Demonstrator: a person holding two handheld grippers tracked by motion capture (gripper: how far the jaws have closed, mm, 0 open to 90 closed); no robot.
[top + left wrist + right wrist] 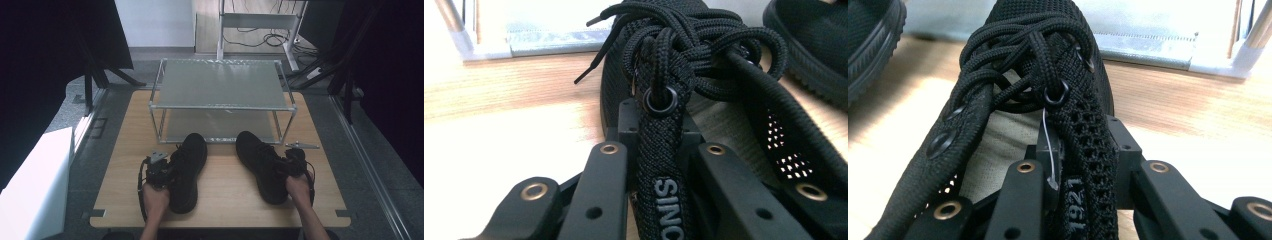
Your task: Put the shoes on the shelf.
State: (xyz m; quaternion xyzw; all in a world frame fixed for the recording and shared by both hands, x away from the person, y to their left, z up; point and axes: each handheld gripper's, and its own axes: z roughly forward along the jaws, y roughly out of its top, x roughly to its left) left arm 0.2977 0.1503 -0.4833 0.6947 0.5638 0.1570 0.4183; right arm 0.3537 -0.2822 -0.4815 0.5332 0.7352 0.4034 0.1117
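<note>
Two black lace-up shoes stand side by side on the wooden table (225, 205), toes toward the rack. My left gripper (166, 174) is shut on the left shoe (189, 167). In the left gripper view its jaws (659, 135) pinch the eyelet edge of that shoe (704, 45), just below the top eyelet. My right gripper (291, 167) is shut on the right shoe (259, 160). In the right gripper view the jaws (1075, 145) clamp the mesh edge strip of that shoe (1038, 30). Both soles rest on the table.
A two-tier metal shoe rack (220, 107) stands just beyond the toes, both shelves bare. A white box (35, 185) sits off the table's left side. Dark curtains flank the table, and cables lie on the floor behind the rack.
</note>
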